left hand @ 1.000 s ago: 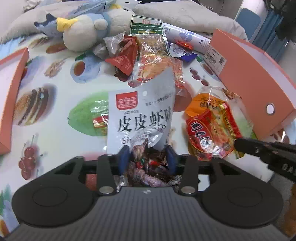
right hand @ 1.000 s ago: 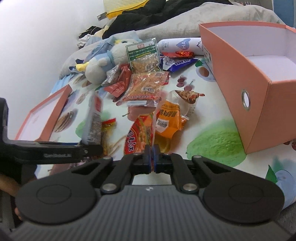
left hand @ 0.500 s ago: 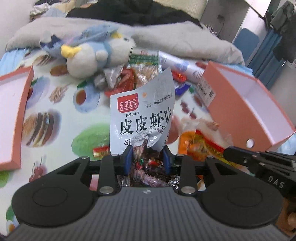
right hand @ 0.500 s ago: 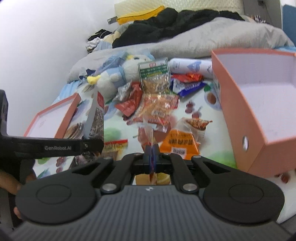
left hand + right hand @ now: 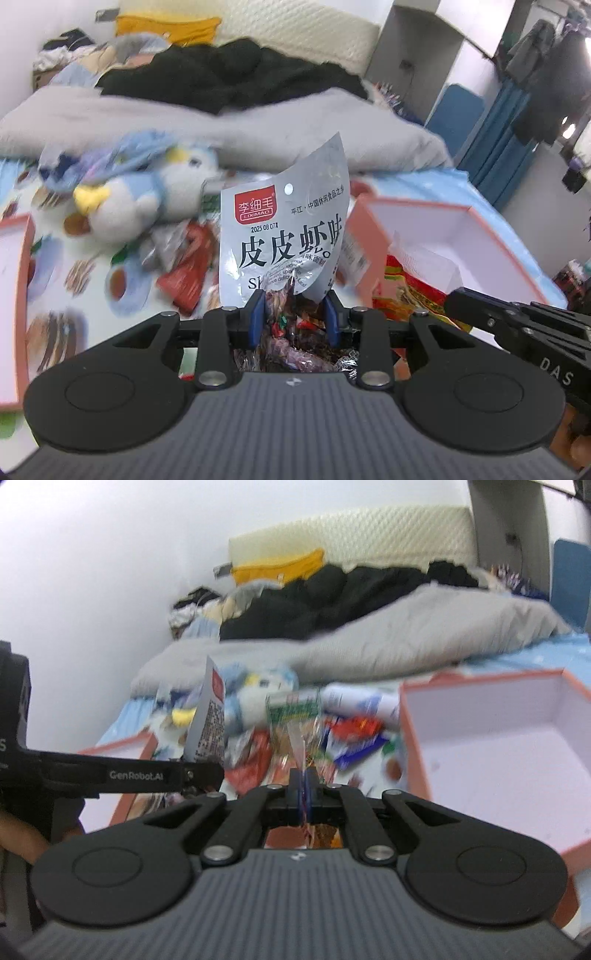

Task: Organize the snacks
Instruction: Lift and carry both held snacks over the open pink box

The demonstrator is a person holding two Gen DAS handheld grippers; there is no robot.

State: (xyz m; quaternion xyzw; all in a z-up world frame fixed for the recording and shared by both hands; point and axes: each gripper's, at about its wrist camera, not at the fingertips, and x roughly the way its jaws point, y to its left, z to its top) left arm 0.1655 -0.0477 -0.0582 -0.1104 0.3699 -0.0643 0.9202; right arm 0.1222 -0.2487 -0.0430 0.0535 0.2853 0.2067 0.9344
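Both tongs are loaded, each clamped on one snack packet.

Left wrist view:
- Left gripper [image 5: 293, 317]: blue pads part-way apart, pressed on the lower clear section of a silver-white foil snack bag with a red logo and black lettering [image 5: 284, 236]. Bag stands upright from the jaws toward 12 o'clock; small wrapped pieces show through the clear base.
- Right gripper [image 5: 517, 328]: enters at 4 o'clock, carrying a red-and-yellow clear plastic snack packet [image 5: 413, 291].
- Open salmon-orange cardboard box with white interior [image 5: 454, 236]: at 2 o'clock, behind that packet.
- Flat salmon-orange box lid [image 5: 14, 295]: at 9 o'clock.
- Blue-and-white plush bird with yellow beak [image 5: 140, 192]: at 10 o'clock, with a blurred pile of loose wrapped snacks [image 5: 184, 266] just beside it, on a food-print bedsheet [image 5: 74, 277].
- Grey duvet [image 5: 258, 122] and black clothing beyond.

Right wrist view:
- Right gripper [image 5: 303, 790]: jaws fully together, pinching the thin sealed edge of the red-and-yellow packet [image 5: 299, 746]; most of the packet hangs below the jaws, hidden.
- Left gripper [image 5: 199, 773]: at 9 o'clock, silver bag [image 5: 208, 723] seen edge-on above it.
- Orange box [image 5: 413, 746]: at 3 o'clock, mouth open, nothing seen inside it.

Handling, judged: both packets are light, soft and crinkly, with slippery film. The silver bag's loose contents may shift and crush, so a moderate grip across its filled base suits it. The red-and-yellow packet is best held by its flat seam, as here; a thin pinch may slip if swung.
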